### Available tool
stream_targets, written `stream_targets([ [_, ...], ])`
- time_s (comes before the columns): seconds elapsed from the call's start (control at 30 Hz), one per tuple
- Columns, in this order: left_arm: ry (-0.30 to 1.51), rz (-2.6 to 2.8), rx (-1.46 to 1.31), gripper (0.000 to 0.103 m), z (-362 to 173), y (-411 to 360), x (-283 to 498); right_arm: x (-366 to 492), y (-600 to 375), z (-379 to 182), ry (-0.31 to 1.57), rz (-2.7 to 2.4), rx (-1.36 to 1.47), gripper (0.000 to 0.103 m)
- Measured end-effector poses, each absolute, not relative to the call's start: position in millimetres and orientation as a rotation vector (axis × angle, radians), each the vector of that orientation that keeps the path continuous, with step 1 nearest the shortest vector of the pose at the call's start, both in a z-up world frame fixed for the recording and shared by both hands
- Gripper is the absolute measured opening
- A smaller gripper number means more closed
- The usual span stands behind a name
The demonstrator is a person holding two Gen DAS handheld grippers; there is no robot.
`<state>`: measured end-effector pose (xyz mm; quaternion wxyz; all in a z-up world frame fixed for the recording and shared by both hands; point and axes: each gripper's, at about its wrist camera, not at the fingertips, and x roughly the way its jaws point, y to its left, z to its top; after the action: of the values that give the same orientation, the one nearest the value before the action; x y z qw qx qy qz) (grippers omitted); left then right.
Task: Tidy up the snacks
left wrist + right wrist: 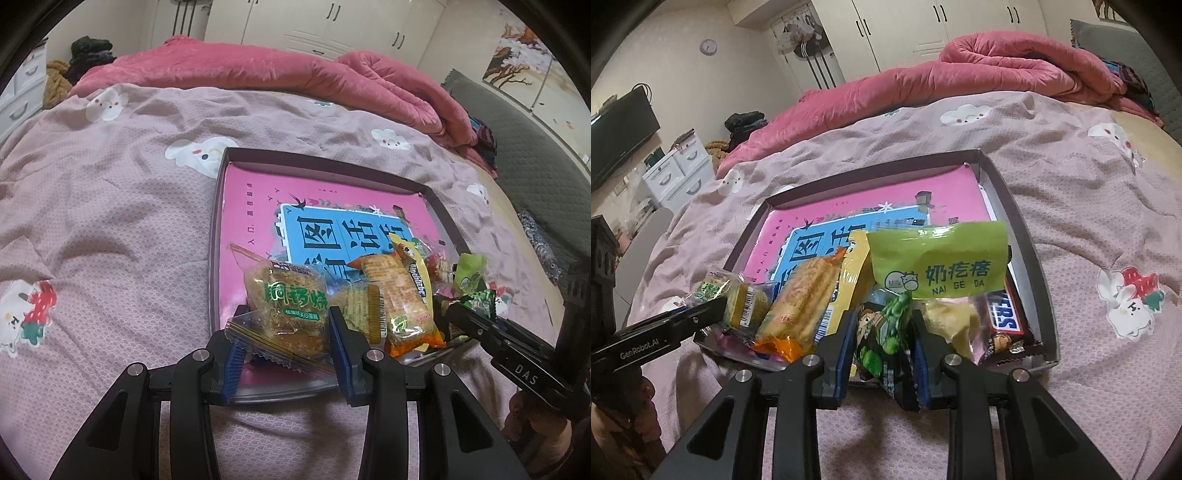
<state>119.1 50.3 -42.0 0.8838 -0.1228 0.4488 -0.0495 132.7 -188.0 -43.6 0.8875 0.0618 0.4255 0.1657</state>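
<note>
A shallow dark tray (218, 206) with a pink and blue printed floor lies on the bed, with snacks piled at its near end. My left gripper (286, 328) is shut on a clear cake packet with green lettering (291, 299). Beside it lie an orange packet (402, 295) and a yellow wafer packet (360, 306). My right gripper (882, 332) is shut on a small green and black snack packet (886, 339). A lime green milk snack bag (938, 262), a Snickers bar (1004, 314) and the orange packet (805, 299) lie around it in the tray (1023, 236).
The bed has a mauve sheet with white bunny prints (110, 206). A rolled pink quilt (258, 70) lies along the far side. White wardrobes (923, 29), a drawer unit (676, 170) and a TV (617, 129) stand beyond the bed.
</note>
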Motion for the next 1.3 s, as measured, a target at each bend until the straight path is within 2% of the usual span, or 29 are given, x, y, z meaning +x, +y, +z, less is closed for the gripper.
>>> stream_targets([
  [0.07,0.935,-0.103,-0.256,0.043,-42.1,50.2,119.2,131.2,-188.3,-41.3,0.883,0.345,0.125,0.03],
  [0.1,0.936,-0.103,-0.256,0.043,-42.1,50.2,119.0,129.8,-188.7,-39.9,0.882,0.345,0.121,0.035],
  [0.23,0.936,-0.103,-0.26,0.043,-42.0,50.6,118.7,121.8,-193.0,-33.7,0.872,0.341,0.115,0.041],
  [0.63,0.931,-0.108,-0.272,0.044,-39.6,51.8,116.7,106.8,-214.2,-20.1,0.85,0.318,0.165,0.046],
  [0.9,0.908,-0.118,-0.275,0.056,-32.9,51.3,113.5,103.0,-212.5,-15.4,0.836,0.301,0.139,0.052],
  [1.3,0.882,-0.102,-0.268,0.065,-21.9,52.2,107.0,96.9,-216.4,-4.0,0.781,0.268,0.113,0.057],
])
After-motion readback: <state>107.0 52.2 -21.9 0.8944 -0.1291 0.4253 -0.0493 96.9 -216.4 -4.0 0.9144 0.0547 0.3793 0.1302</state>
